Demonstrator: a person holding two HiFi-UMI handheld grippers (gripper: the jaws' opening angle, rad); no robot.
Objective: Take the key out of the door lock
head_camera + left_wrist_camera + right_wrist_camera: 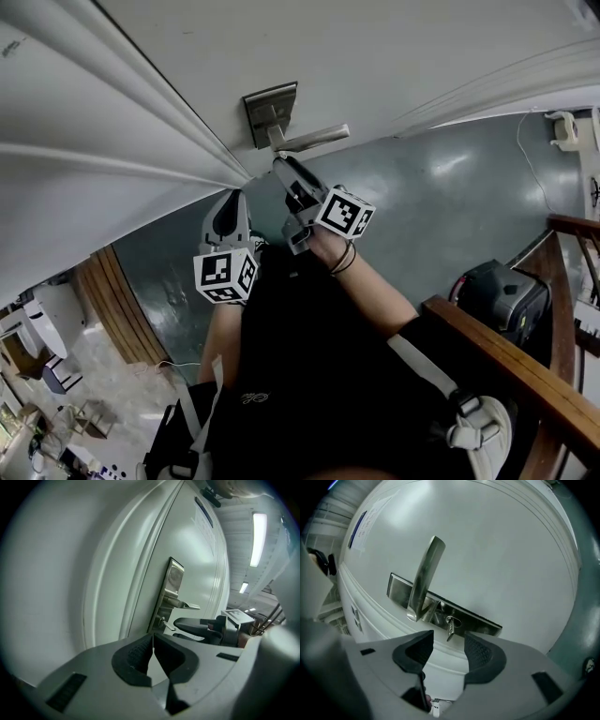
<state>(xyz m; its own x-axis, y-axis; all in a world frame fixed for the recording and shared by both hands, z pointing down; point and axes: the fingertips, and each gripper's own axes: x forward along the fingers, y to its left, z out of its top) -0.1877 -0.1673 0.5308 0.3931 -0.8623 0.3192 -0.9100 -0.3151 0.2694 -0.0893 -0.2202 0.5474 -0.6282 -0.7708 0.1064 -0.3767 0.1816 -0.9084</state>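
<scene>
A small silver key [450, 627] sticks out of the brushed-metal lock plate [480, 620] on the white door [497, 550], just below the lever handle [425, 578]. My right gripper [447, 648] is open, and the key hangs in line with the gap just ahead of its dark pads [483, 654], untouched. From the left gripper view, the key [168, 626] shows beside the right gripper's [180, 624] tips. In the head view the right gripper [279, 169] points at the plate [267, 111] and hides the key. My left gripper [153, 641] hangs back, its pads meeting at the tips with nothing between them.
A wooden handrail [511, 361] runs along the lower right, with a black bag [502, 295] on the green floor [441, 197] beside it. The door frame's moulding [112, 159] lies to the left. A printed notice [205, 515] is stuck high on the door.
</scene>
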